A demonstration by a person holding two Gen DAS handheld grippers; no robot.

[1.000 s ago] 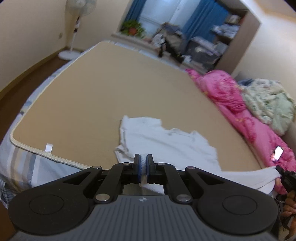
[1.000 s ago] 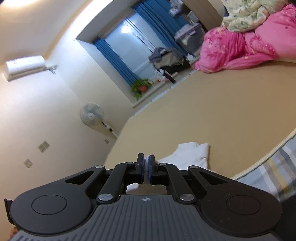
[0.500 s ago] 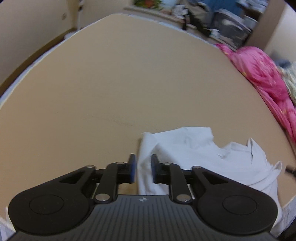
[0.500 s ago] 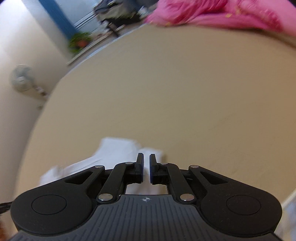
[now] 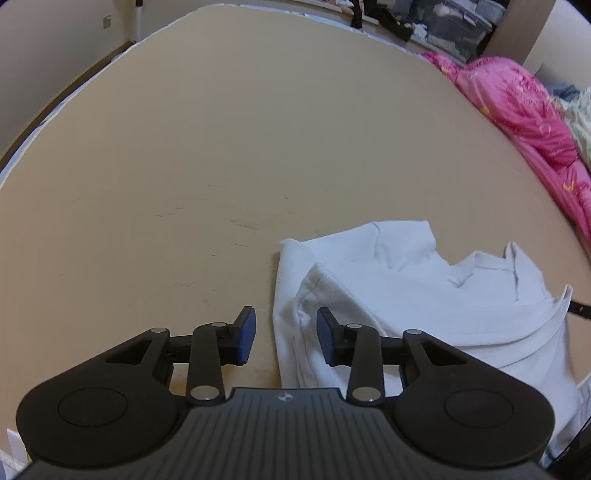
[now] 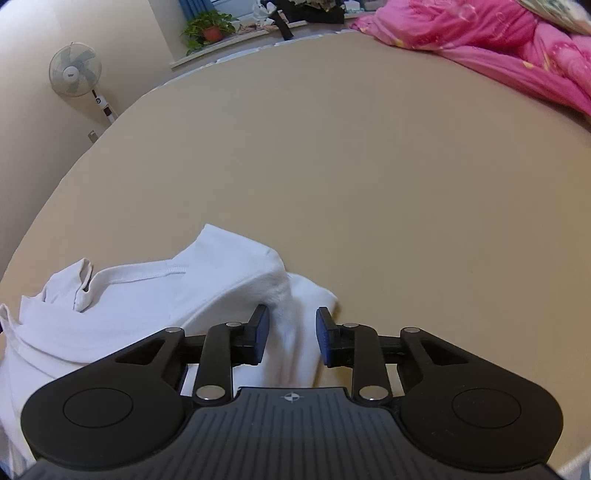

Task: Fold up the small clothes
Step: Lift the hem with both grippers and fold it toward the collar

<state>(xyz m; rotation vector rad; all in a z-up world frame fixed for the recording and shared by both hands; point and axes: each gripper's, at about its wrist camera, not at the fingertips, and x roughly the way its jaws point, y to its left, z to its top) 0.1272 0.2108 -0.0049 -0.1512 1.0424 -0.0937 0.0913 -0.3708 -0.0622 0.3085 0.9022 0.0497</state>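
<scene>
On the tan bed (image 5: 229, 155), a white shirt (image 5: 424, 295) lies crumpled and partly doubled over itself, near the closer edge and towards the right side in the left wrist view. Its ribbed neckline (image 6: 140, 275) shows in the right wrist view, where the same shirt (image 6: 155, 302) fills the lower left. The left tongs (image 5: 286, 338) sit low over the shirt's left border, and their jaws have just been opening: they now stand apart, with the folded cloth edge between them but neither blue pad (image 5: 246, 334) pressing on it. The right tongs (image 6: 291, 338) hang over the opposite corner of the shirt, and their jaws have likewise just been opening; a bunched fold of white cloth rises in the gap, and the pads stand clear of it. A pink quilt (image 6: 498, 40) is heaped along the far right side of the bed, well apart from the shirt. Beyond the bed stand a white fan (image 6: 75, 74) by the wall and a potted plant (image 6: 208, 27) on the sill
</scene>
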